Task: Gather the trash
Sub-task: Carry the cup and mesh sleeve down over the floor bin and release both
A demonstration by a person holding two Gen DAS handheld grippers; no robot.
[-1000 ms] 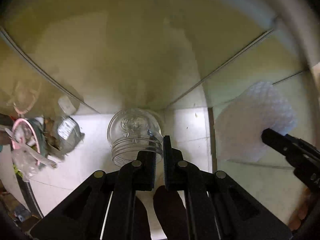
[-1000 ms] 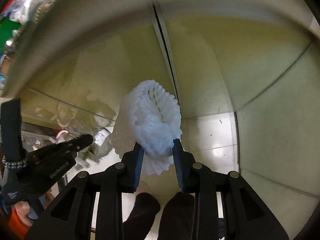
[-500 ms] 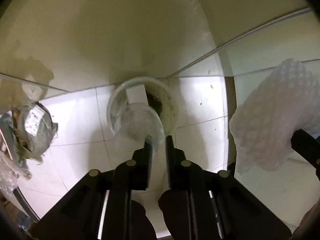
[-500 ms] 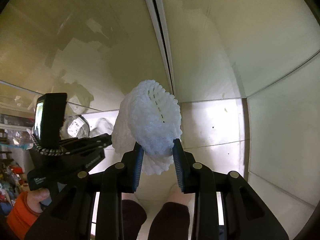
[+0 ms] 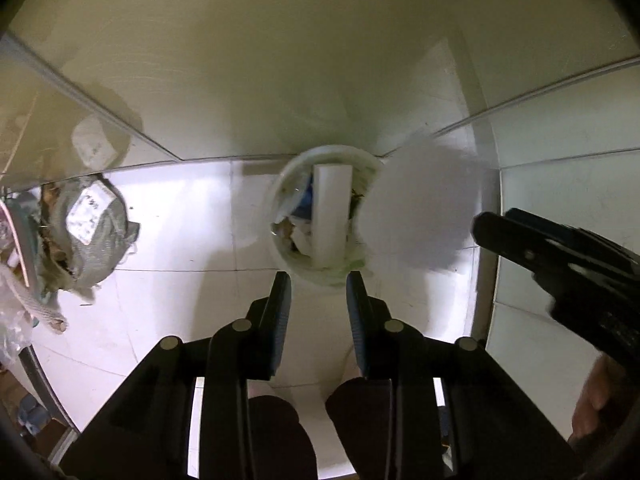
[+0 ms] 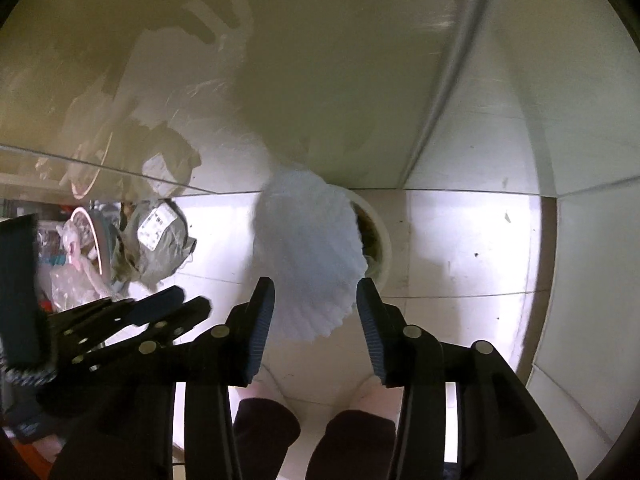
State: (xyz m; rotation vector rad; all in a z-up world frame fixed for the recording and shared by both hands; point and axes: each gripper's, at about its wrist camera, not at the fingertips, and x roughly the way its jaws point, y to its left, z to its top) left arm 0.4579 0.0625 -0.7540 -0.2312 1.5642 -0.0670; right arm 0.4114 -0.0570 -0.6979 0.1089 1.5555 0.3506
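A white round trash bin (image 5: pixel 280 232) stands on the tiled floor in a corner, holding a white block (image 5: pixel 330 216) and scraps. My left gripper (image 5: pixel 318 292) is open and empty just above its near rim. A white foam net (image 6: pixel 308 256) hangs blurred in the air between my open right gripper (image 6: pixel 316 300) fingers and the bin (image 6: pixel 382 240); its touch with the fingers cannot be told. The net (image 5: pixel 420 208) also shows blurred to the right of the bin in the left wrist view, in front of the right gripper (image 5: pixel 560 264).
A grey crumpled bag with a white label (image 5: pixel 92 224) lies on the floor to the left, also in the right wrist view (image 6: pixel 160 240). More clutter (image 5: pixel 20 240) piles at the far left. Glass or glossy wall panels (image 5: pixel 240 60) enclose the corner.
My left gripper opened and the clear plastic jar it held is gone from its jaws. My right gripper opened and the foam net moves away toward the bin. Both grippers came nearer the bin.
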